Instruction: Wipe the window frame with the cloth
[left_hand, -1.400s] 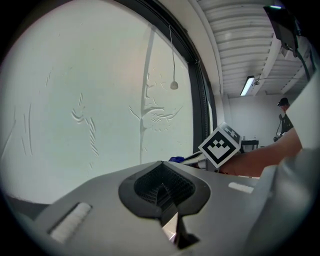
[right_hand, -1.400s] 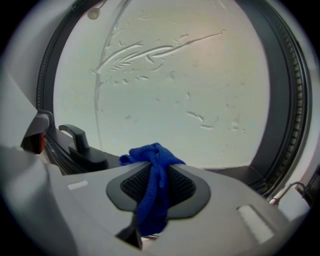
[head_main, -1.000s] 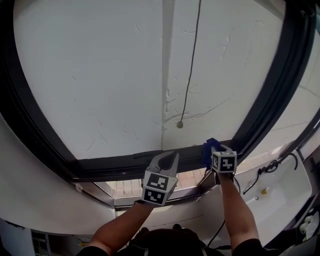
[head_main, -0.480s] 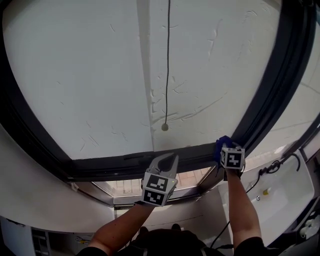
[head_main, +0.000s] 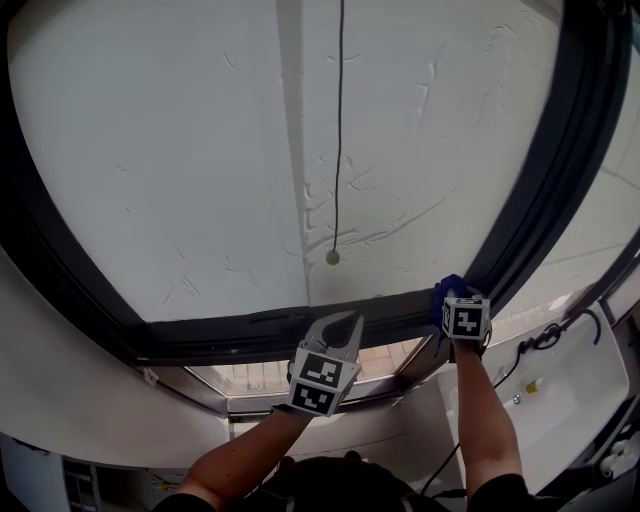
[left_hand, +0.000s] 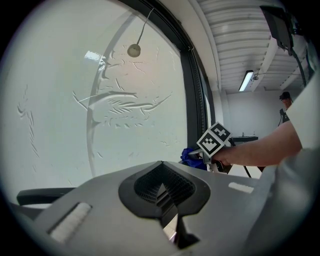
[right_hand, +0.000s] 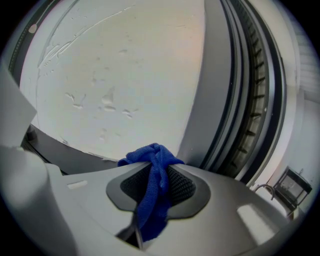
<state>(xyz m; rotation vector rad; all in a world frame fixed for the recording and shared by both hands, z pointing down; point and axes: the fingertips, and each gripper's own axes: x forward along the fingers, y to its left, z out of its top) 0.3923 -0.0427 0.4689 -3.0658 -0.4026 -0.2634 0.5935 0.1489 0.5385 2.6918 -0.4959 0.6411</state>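
Blue cloth (right_hand: 150, 207) in right claw (right_hand: 153, 164)

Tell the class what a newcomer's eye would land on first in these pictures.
A pale pane in a dark frame fills the head view, with a cord hanging down its middle. At the frame's lower right corner the right gripper is shut on a blue cloth; the left gripper, shut, sits by its bottom edge.

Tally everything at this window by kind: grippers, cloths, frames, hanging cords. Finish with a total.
Grey hand-held grippers with marker cubes: 2 (left hand-held gripper, right hand-held gripper)
Blue terry cloth, clamped in the right one: 1
Dark window frame: 1
Thin hanging cord with round weight: 1
Total: 5
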